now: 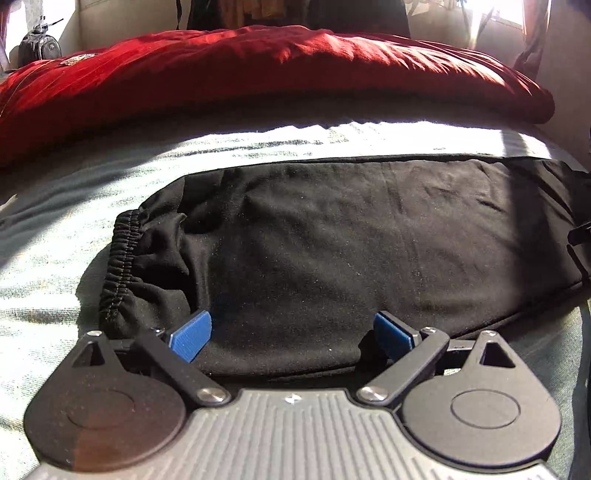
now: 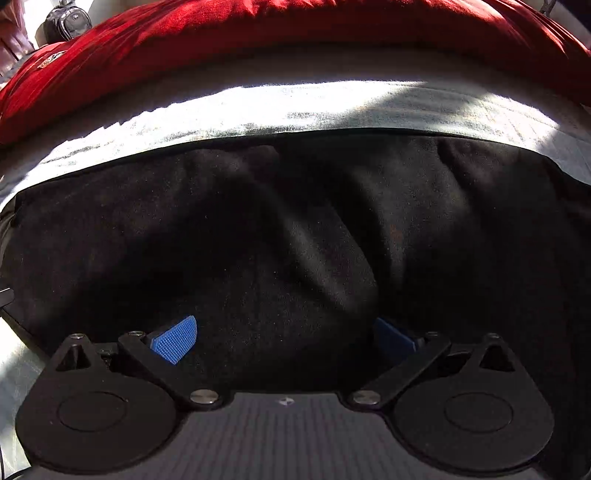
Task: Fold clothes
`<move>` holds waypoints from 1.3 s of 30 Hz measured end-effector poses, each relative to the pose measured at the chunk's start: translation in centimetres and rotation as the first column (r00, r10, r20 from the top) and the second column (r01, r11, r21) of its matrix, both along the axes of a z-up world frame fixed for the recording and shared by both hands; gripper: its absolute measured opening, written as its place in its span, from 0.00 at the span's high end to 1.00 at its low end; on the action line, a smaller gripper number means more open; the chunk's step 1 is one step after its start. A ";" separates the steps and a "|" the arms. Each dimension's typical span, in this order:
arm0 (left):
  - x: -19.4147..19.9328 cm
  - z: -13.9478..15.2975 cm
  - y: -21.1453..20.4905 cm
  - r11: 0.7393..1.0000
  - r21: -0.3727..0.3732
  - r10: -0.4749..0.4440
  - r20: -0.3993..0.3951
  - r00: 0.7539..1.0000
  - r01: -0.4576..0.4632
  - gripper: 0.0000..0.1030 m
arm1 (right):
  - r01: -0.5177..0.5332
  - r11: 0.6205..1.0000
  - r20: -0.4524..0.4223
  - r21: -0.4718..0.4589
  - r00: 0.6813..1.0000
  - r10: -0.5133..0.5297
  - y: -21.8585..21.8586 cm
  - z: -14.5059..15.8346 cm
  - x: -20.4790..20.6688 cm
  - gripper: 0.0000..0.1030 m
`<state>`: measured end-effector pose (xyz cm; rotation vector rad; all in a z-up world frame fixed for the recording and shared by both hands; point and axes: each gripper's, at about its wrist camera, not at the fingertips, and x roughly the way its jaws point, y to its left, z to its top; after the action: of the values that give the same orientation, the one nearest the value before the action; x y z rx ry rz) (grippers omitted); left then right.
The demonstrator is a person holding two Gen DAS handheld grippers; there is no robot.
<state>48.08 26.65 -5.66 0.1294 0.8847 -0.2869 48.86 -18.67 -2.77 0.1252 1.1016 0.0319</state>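
Note:
A black garment (image 1: 332, 236) with an elastic waistband (image 1: 120, 258) at its left end lies flat on a pale bed sheet (image 1: 55, 229). My left gripper (image 1: 291, 338) is open, its blue pads (image 1: 192, 339) spread over the garment's near edge, close to the waistband. In the right wrist view the same black garment (image 2: 295, 229) fills the middle. My right gripper (image 2: 286, 339) is open too, its blue pads (image 2: 175, 339) wide apart above the cloth. Neither gripper holds anything.
A red garment or blanket (image 1: 258, 70) lies bunched across the far side of the bed, also in the right wrist view (image 2: 258, 29). A dark bag (image 1: 38, 44) stands at the far left. Bright sunlight falls on the sheet (image 2: 258, 107) between the two fabrics.

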 end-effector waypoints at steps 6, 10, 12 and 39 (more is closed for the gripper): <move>-2.4 2.5 -0.3 1.000 0.005 -0.031 0.059 0.998 0.031 0.08 | 0.069 0.997 0.084 -0.014 0.994 -0.068 -4.1 4.2 0.7 0.00; -2.8 2.8 -0.4 1.000 -0.002 -0.006 0.072 0.997 0.006 0.08 | 0.167 0.985 0.093 0.044 0.981 -0.170 -9.2 4.0 4.7 0.00; -2.9 2.6 -0.4 1.000 -0.007 0.001 0.067 0.998 -0.001 0.08 | 0.205 0.976 0.069 0.079 0.975 -0.211 -11.1 2.4 6.5 0.00; 4.5 5.1 -10.6 0.867 -0.388 -0.327 0.031 0.945 0.313 0.08 | -0.188 0.982 0.182 -0.003 0.966 0.186 5.9 8.1 -6.2 0.00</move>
<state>52.56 16.01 -0.51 -0.1017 0.8234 -0.7740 42.70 -12.75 5.37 0.0292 0.9283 0.2168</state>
